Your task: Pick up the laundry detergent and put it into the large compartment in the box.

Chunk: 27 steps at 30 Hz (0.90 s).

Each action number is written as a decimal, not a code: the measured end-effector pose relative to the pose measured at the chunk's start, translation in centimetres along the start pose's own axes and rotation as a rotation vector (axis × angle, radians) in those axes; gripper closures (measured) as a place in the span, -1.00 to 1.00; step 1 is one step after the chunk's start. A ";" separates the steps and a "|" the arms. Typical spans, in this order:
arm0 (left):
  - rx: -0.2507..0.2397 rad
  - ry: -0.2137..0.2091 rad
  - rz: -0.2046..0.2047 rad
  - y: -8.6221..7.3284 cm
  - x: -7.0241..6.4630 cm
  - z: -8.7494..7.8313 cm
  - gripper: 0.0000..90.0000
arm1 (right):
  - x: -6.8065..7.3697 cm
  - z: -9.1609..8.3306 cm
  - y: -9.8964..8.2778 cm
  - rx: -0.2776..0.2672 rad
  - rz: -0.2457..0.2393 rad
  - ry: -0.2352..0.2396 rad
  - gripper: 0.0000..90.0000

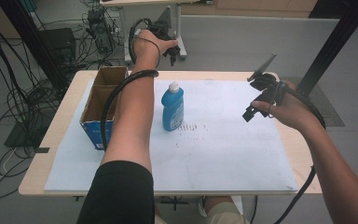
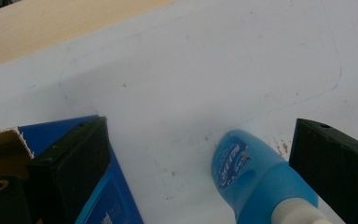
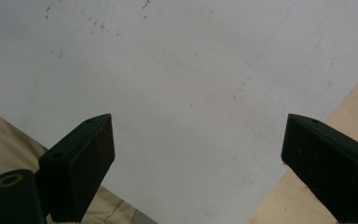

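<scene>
A blue bottle (image 1: 173, 106) with a white cap stands upright on the white mat (image 1: 223, 149), left of centre. My left gripper (image 1: 173, 51) is held high past the table's far edge, open and holding nothing. In the left gripper view its jaws (image 2: 200, 130) stand wide apart, looking down on the bottle (image 2: 256, 182) well below them. My right gripper (image 1: 253, 95) hovers over the right part of the mat. It is open too (image 3: 198, 121), with bare mat (image 3: 177, 70) under it.
An open cardboard box (image 1: 101, 105) with blue sides sits on the table's left part, close to the bottle; its blue side (image 2: 98, 200) shows beside the left jaw. Cables (image 1: 9, 93) cover the floor at left. A black frame post (image 1: 335, 42) rises at the right.
</scene>
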<state>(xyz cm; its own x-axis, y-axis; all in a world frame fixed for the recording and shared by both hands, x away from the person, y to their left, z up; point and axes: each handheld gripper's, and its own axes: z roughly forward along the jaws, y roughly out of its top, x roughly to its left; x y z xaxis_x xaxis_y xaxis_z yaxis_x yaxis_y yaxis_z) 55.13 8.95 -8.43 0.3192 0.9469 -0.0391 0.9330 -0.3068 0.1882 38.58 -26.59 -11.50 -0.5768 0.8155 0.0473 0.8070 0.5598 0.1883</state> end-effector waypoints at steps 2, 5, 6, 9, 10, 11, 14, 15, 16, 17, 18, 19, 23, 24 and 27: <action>0.000 0.000 0.000 0.0 0.1 0.0 -0.87 | 0.0 0.0 0.0 -0.001 0.000 0.001 -0.79; -0.001 -0.002 -0.002 -0.1 0.1 0.0 -0.87 | 0.0 0.1 0.0 0.000 0.002 0.003 -0.79; -0.001 -0.002 -0.002 -0.1 0.1 0.0 -0.87 | 0.0 0.1 0.0 0.000 0.002 0.003 -0.79; -0.003 -0.014 -0.003 -0.2 0.3 -0.1 -0.87 | 0.1 0.1 0.0 0.001 -0.001 0.004 -0.79; -0.005 -0.026 -0.004 -0.3 0.5 -0.2 -0.87 | 0.1 0.1 0.0 0.000 -0.001 0.004 -0.79; -0.006 -0.025 0.000 -0.3 0.5 -0.3 -0.87 | 0.1 0.1 0.0 0.000 -0.001 0.003 -0.79; -0.008 -0.031 0.006 -0.4 0.4 -0.4 -0.87 | 0.1 0.1 0.0 -0.004 0.000 0.005 -0.79; -0.010 -0.031 0.008 -0.5 0.4 -0.4 -0.87 | 0.1 0.2 0.0 -0.003 -0.002 0.006 -0.79; -0.010 -0.031 0.008 -0.5 0.4 -0.4 -0.87 | 0.1 0.2 0.0 -0.003 -0.002 0.006 -0.79; -0.009 -0.033 0.011 -0.5 0.4 -0.5 -0.87 | 0.2 0.2 0.0 -0.001 -0.001 0.006 -0.79; -0.010 -0.037 0.010 -0.5 0.4 -0.5 -0.87 | 0.2 0.2 0.0 -0.001 -0.001 0.006 -0.79; -0.009 -0.041 0.010 -0.5 0.4 -0.5 -0.87 | 0.2 0.2 0.0 0.000 -0.001 0.007 -0.79; -0.014 -0.048 0.016 -0.7 0.4 -0.7 -0.87 | 0.1 0.4 -0.1 0.002 -0.003 0.010 -0.79; -0.014 -0.048 0.016 -0.7 0.4 -0.7 -0.87 | 0.1 0.4 -0.1 0.002 -0.003 0.010 -0.79; -0.013 -0.050 0.025 -0.8 0.3 -0.8 -0.87 | 0.1 0.5 -0.1 0.002 -0.002 0.011 -0.79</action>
<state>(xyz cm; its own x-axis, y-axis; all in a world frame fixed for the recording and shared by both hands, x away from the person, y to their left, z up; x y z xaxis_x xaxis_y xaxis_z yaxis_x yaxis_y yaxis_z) 54.34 9.55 -7.76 0.3507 0.9328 -0.0831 0.9224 -0.3287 0.2028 38.51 -26.54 -11.97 -0.5795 0.8130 0.0575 0.8062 0.5615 0.1865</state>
